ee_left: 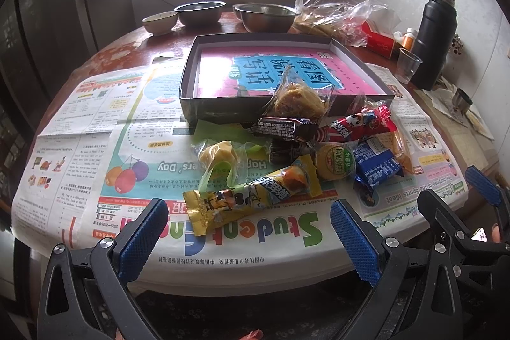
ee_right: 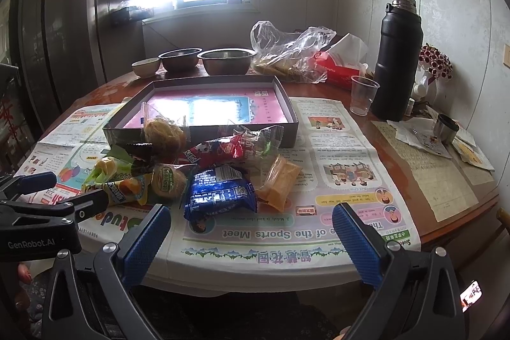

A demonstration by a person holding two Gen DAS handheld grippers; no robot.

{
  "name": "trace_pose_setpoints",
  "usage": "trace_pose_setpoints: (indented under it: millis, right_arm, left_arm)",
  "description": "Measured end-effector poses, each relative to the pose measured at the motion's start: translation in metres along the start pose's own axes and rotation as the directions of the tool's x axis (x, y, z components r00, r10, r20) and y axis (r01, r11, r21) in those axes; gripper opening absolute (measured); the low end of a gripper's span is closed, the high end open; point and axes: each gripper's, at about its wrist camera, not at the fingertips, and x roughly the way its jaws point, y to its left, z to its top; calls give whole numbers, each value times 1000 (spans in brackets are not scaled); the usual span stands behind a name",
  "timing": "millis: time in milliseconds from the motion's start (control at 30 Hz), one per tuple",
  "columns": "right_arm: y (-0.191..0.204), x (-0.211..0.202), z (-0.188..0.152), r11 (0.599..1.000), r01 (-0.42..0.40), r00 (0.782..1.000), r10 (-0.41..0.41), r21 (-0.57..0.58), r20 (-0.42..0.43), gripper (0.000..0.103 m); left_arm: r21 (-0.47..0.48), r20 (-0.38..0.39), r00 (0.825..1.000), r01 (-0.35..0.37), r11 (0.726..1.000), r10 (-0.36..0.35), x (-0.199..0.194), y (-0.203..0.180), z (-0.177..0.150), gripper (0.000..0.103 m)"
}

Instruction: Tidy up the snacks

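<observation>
A pile of wrapped snacks lies on newspaper in front of a shallow dark box (ee_left: 223,110) (ee_right: 287,133) with a pink printed bottom. Nearest my left gripper (ee_left: 248,212) is a long yellow packet (ee_left: 251,196); a blue packet (ee_left: 376,163) (ee_right: 220,193), a red packet (ee_left: 357,123) (ee_right: 220,148), an orange packet (ee_right: 280,177) and a clear-wrapped crumbly cake (ee_left: 298,99) (ee_right: 164,129) lie around it. My right gripper (ee_right: 251,219) hovers at the table's near edge just short of the blue packet. Both grippers are open and hold nothing.
Two steel bowls (ee_left: 267,16) (ee_right: 226,61) and a small ceramic bowl (ee_left: 159,21) stand behind the box. At the right stand a black flask (ee_left: 435,34) (ee_right: 398,59), a clear plastic cup (ee_left: 408,64) (ee_right: 363,94), a crumpled plastic bag (ee_right: 287,53) and a red tissue box (ee_right: 338,69).
</observation>
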Motion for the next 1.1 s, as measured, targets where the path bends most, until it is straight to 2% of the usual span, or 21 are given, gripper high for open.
trace_pose_setpoints:
  millis: [1100]
  right_arm:
    - [-2,4,1,1000,-2,1000,2,16,-20,102]
  left_arm:
    - [-3,-16,1000,10,1000,-10,6,6,-2,102]
